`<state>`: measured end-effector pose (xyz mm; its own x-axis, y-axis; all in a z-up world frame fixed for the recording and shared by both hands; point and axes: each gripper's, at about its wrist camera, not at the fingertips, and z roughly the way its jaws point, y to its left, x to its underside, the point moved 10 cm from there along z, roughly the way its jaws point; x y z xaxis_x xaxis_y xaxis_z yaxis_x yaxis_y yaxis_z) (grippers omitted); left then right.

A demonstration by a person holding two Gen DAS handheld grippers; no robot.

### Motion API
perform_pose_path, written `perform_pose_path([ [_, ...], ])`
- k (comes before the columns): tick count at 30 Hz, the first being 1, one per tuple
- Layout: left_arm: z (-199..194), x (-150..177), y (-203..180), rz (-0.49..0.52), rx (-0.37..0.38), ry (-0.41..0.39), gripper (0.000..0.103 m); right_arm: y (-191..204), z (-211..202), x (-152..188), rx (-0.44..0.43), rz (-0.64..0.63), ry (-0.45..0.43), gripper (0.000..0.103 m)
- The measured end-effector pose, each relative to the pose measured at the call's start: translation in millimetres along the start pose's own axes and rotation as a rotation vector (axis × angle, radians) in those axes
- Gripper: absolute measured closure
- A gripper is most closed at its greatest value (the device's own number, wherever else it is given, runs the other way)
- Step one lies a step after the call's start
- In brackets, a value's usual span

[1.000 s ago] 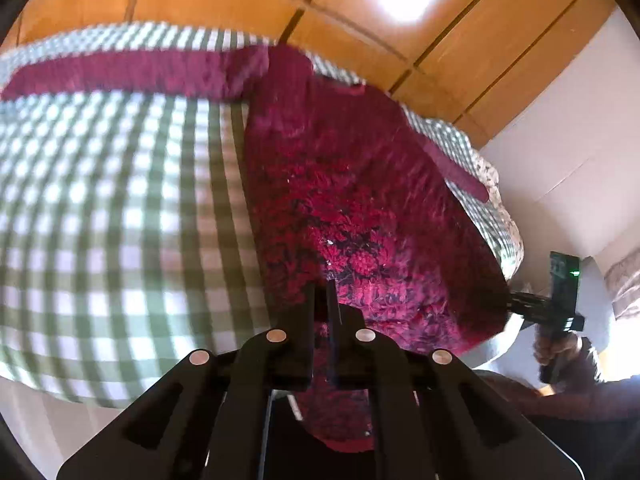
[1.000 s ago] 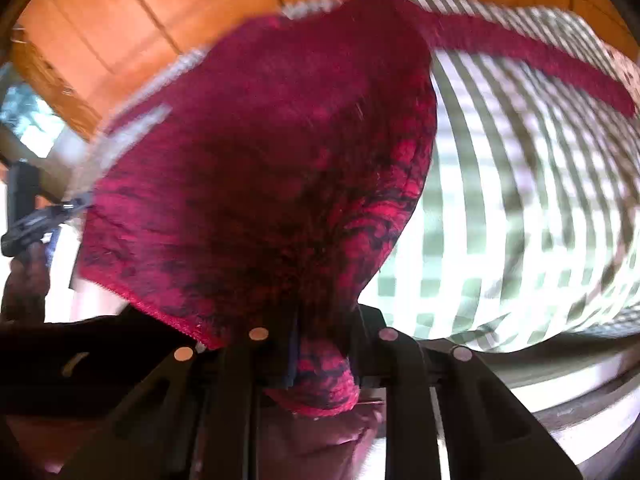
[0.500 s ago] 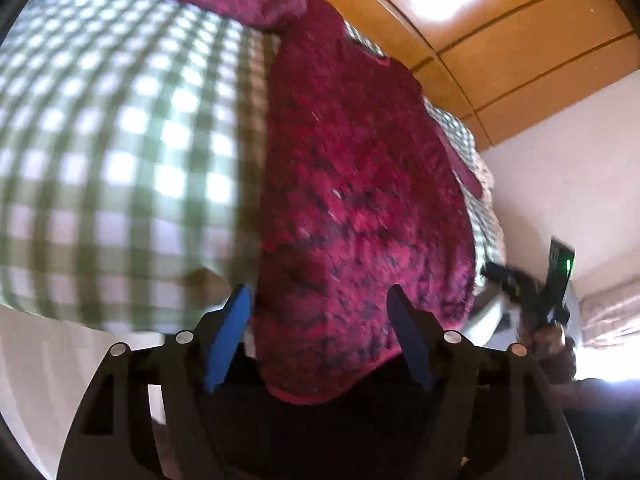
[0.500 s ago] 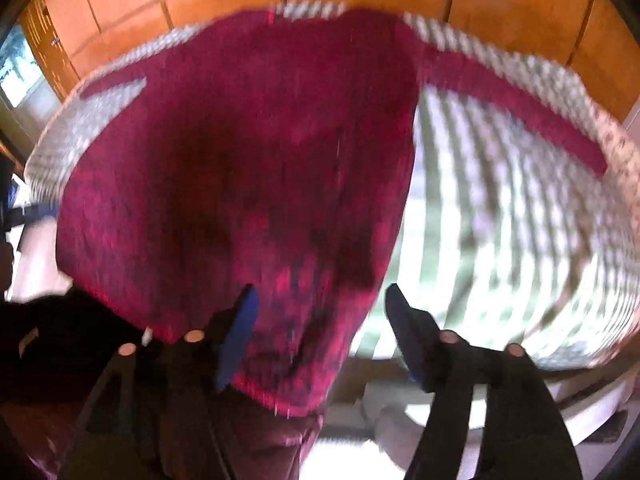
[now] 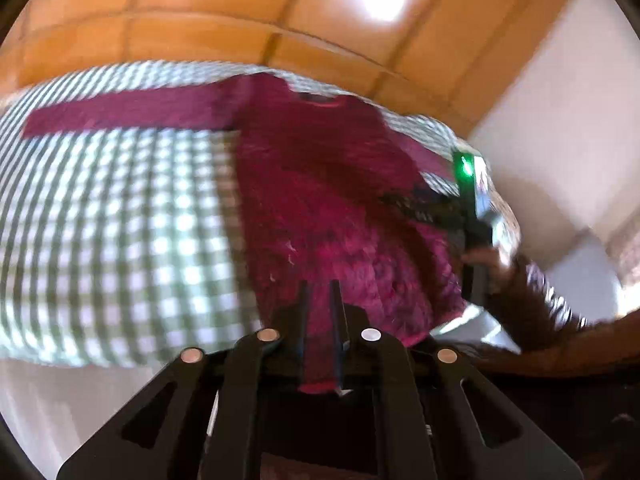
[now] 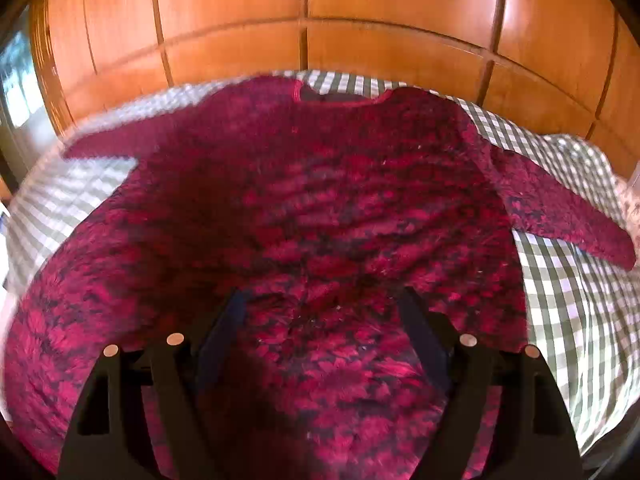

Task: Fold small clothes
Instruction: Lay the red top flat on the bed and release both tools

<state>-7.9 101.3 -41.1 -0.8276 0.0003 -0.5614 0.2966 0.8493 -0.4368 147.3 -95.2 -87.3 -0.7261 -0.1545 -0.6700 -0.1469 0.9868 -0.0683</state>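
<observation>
A dark red knitted sweater (image 5: 328,200) lies spread on a green-and-white checked bed cover (image 5: 120,220), neck at the far side. One sleeve (image 5: 120,114) stretches out to the left. My left gripper (image 5: 318,284) is shut on the sweater's near hem, and a strip of red knit hangs between its fingers. In the right wrist view the sweater (image 6: 320,200) fills the middle. My right gripper (image 6: 322,294) hovers over its lower body, open wide and pinching nothing. The other sleeve (image 6: 560,208) lies out to the right.
Orange wooden cupboard panels (image 6: 308,20) stand behind the bed. The checked cover (image 6: 560,280) falls away at the bed's near and right edges. A person's hand (image 5: 486,260) holds the right gripper's handle over the sweater's right side. A white wall (image 5: 560,100) is to the right.
Both grippers let go of the hem. The left one opened, then shut again on the near hem. The right one stayed open and swung over the sweater's middle. The sweater lies flatter.
</observation>
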Motion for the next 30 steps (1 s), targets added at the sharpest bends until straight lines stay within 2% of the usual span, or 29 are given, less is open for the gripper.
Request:
perform_pose_path([
  [3,13.4,9.5,18.5,-0.092,0.002,0.016,0.095,-6.0,11.0,11.6,-0.008,0.037,-0.008,0.021],
  [5,38.6,25.6,23.2,-0.104,-0.038,0.074,0.077,-15.5,8.1,17.7,-0.019,0.075,-0.010,0.017],
  [6,46.7,31.8,22.3,-0.106,-0.040,0.099,0.061,-19.1,10.8,19.5,-0.025,0.091,-0.011,0.017],
  [7,58.2,38.8,21.8,-0.112,-0.032,0.126,0.054,-24.1,6.9,27.8,-0.027,0.100,-0.011,0.016],
  [11,95.5,63.0,19.7,-0.128,0.012,0.212,0.054,-25.2,-1.1,23.0,0.013,0.108,-0.019,0.015],
  [13,109.5,73.2,21.5,-0.167,0.033,0.243,0.054,-26.0,1.2,16.9,0.027,0.110,-0.027,0.015],
  [14,111.5,75.5,22.7,-0.182,0.042,0.247,0.060,-26.8,5.3,14.5,0.031,0.114,-0.025,0.014],
  [15,108.4,73.9,24.8,-0.184,0.038,0.228,0.085,-28.0,9.3,13.1,0.033,0.120,-0.021,0.014],
  [18,81.1,63.6,17.4,-0.122,0.020,0.163,0.088,-31.7,12.4,9.3,0.052,0.122,-0.026,0.014],
  [21,54.8,53.9,-4.0,-0.020,0.019,0.123,0.088,-31.8,12.4,3.9,0.069,0.110,-0.042,0.014],
  [23,54.6,58.8,5.4,0.004,-0.033,0.165,0.088,-32.1,20.6,7.6,0.066,0.117,-0.028,0.012],
  [26,58.9,65.4,45.6,-0.107,-0.095,0.226,0.085,-34.1,22.8,11.1,0.055,0.128,-0.064,0.011],
  [28,52.6,54.8,70.0,-0.224,-0.094,0.172,0.085,-35.9,22.9,12.3,0.033,0.146,-0.072,0.011],
  [29,46.9,45.4,80.7,-0.268,-0.097,0.130,0.076,-36.1,23.1,12.4,0.028,0.149,-0.074,0.010],
  [30,42.5,37.9,89.6,-0.296,-0.113,0.096,0.060,-35.9,23.2,12.5,0.028,0.148,-0.076,0.010],
])
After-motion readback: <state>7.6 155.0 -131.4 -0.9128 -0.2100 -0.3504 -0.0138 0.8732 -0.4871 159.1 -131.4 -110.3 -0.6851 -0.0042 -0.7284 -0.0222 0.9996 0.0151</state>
